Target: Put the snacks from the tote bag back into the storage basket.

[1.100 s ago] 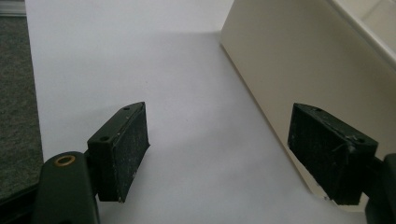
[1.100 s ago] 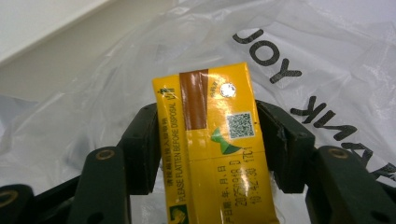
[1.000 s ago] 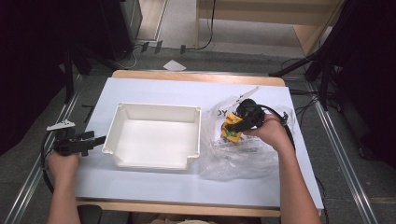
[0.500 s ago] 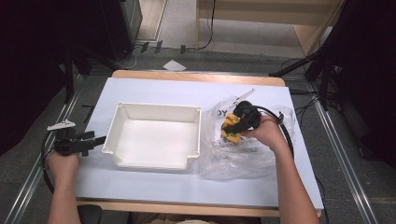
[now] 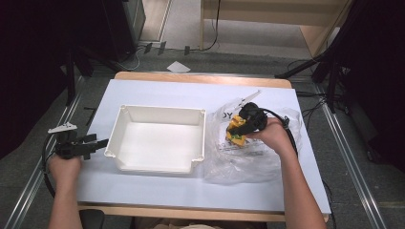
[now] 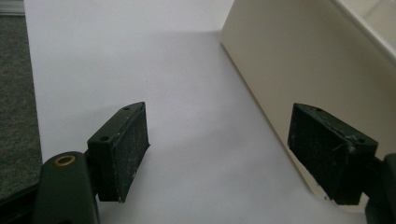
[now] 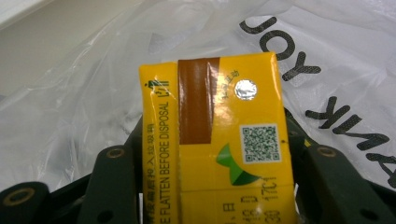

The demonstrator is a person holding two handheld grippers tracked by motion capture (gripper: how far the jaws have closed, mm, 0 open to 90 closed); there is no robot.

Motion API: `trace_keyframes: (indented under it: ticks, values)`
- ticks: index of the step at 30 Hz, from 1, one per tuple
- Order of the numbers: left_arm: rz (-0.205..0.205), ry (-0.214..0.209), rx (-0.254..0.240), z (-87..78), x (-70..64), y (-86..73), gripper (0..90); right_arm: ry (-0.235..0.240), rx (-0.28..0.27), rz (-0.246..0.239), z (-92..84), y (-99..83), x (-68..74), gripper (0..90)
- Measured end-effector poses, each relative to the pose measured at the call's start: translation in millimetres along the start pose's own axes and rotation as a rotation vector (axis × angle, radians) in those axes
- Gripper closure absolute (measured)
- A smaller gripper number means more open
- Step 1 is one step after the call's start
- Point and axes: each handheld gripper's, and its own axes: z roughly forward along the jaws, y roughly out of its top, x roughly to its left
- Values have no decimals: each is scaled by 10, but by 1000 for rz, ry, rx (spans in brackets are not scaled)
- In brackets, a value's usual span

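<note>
A yellow drink carton (image 7: 219,140) with a brown stripe and a foil straw seal sits clamped between the jaws of my right gripper (image 7: 212,186). In the high view that gripper (image 5: 241,130) holds the carton (image 5: 236,131) just above a clear plastic bag (image 5: 243,160) with black lettering, right of the white bin (image 5: 157,139). My left gripper (image 5: 95,144) stands open low over the table's left edge, its fingers (image 6: 122,149) wide apart beside the bin's outer wall (image 6: 299,60), nothing between them.
The white table cover (image 5: 191,93) spreads around the bin. A white slip (image 5: 250,97) lies behind the bag. Grey carpet (image 6: 14,93) shows past the table's left edge. Dark stands and cables ring the table.
The right gripper, shut on the carton, has shifted slightly left and toward the person over the bag. The left gripper has stayed put.
</note>
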Motion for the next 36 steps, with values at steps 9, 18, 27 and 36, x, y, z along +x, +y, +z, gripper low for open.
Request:
trace_keyframes:
  ticks: [9, 18, 27, 36]
  values:
    - [0, 1, -3, -5, -1, 1, 215, -12, 7, 26, -68, 25, 7, 528]
    - [1, 2, -2, -4, -5, 0, 215, -15, -12, 32, -194, 87, 72, 546]
    - [1, 3, -2, -6, -4, -1, 215, -34, -30, 41, -361, 116, 111, 545]
    - [3, 0, -2, -6, -12, -1, 215, -39, -73, 38, -589, 159, 181, 545]
